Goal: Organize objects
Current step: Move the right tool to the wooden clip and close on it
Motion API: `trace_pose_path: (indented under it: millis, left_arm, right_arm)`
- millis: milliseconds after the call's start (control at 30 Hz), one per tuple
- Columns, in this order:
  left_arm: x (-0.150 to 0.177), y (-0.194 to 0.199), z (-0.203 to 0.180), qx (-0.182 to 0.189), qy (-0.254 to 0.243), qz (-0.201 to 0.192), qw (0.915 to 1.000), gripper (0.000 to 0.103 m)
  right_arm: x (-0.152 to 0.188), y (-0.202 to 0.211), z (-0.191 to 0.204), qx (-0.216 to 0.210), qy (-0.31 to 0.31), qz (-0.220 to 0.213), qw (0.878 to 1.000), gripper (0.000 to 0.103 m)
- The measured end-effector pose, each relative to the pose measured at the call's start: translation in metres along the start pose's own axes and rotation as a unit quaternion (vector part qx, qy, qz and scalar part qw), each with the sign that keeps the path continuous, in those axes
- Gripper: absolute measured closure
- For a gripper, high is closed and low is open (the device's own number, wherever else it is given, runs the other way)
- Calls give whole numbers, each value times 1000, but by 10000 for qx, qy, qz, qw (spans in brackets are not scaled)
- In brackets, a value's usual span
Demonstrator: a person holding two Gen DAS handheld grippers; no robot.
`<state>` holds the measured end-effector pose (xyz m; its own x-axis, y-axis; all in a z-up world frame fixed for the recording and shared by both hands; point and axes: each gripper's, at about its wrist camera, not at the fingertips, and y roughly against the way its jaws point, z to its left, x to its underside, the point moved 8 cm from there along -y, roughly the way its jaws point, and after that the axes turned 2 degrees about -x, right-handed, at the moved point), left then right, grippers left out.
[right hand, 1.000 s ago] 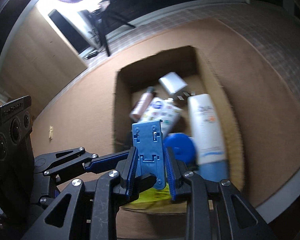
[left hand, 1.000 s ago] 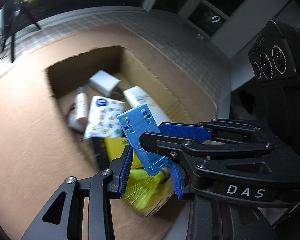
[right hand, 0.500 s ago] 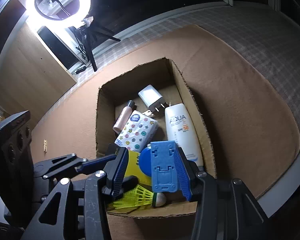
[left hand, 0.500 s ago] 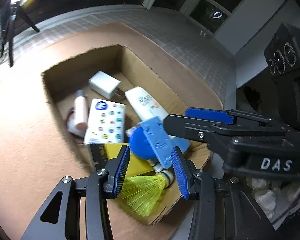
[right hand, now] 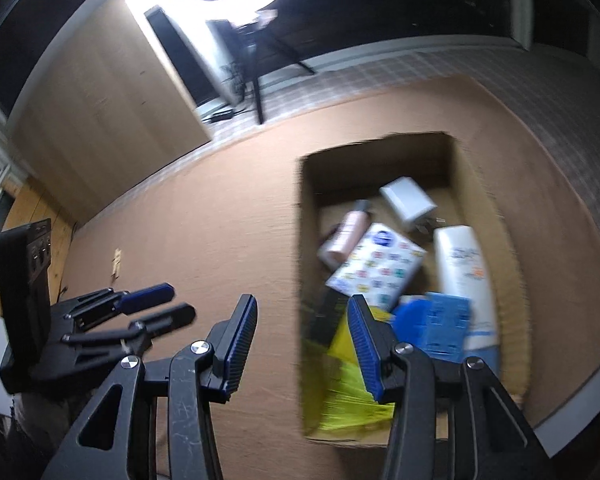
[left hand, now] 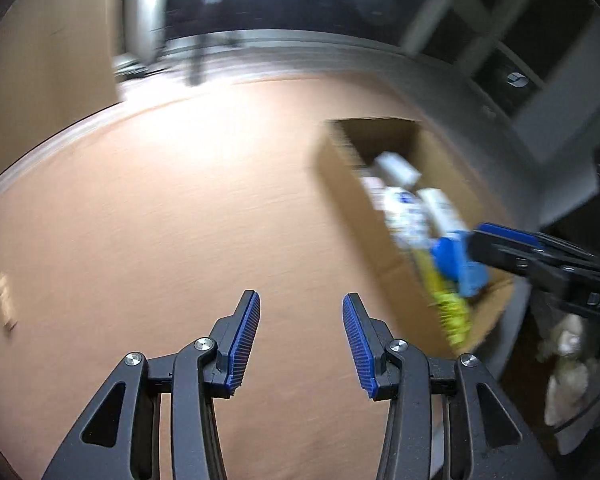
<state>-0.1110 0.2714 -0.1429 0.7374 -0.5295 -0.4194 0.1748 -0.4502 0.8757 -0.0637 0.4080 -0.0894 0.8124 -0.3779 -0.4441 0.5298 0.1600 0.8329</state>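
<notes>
Now both tongs gape empty: the left gripper [left hand: 301, 338] over bare table [left hand: 148, 216], the right gripper [right hand: 302, 346] beside the cardboard box [right hand: 496, 236], where the flat blue ridged plate [right hand: 444, 328] lies among packets.

A brown mat [right hand: 220, 240] covers the desk; an open cardboard box [right hand: 306, 240] sits on it at about 3 o'clock, a small clothespin [right hand: 117, 263] at 9 o'clock
</notes>
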Motion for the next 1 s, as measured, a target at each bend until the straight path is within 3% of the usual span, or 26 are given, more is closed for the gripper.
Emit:
trace_pose_path:
  millis: [167, 300, 533, 700, 833, 1000]
  left_arm:
    - [18, 17, 90, -607, 660, -42, 9960, 56]
    - [33, 32, 165, -1130, 1225, -41, 9860, 56]
    - [51, 60, 246, -1491, 1769, -172, 9727, 57]
    - [62, 74, 276, -1488, 2009, -263, 9679, 56]
    - [87, 86, 290, -1439, 2160, -275, 9653, 56]
    - [122, 106, 301, -1629, 2246, -287, 9603, 56]
  right_arm:
    - [0, -20, 43, -226, 230, 104, 9994, 60]
    - [1, -35, 78, -447, 352, 184, 9982, 60]
    - [3, -60, 136, -549, 806, 312, 9947, 60]
    - [-2, -88, 184, -663, 1096, 469, 9907, 60]
    - [-4, -114, 224, -755, 1346, 572, 9864, 60]
    - [-2, -160, 283, -844, 1682, 811, 9788, 60]
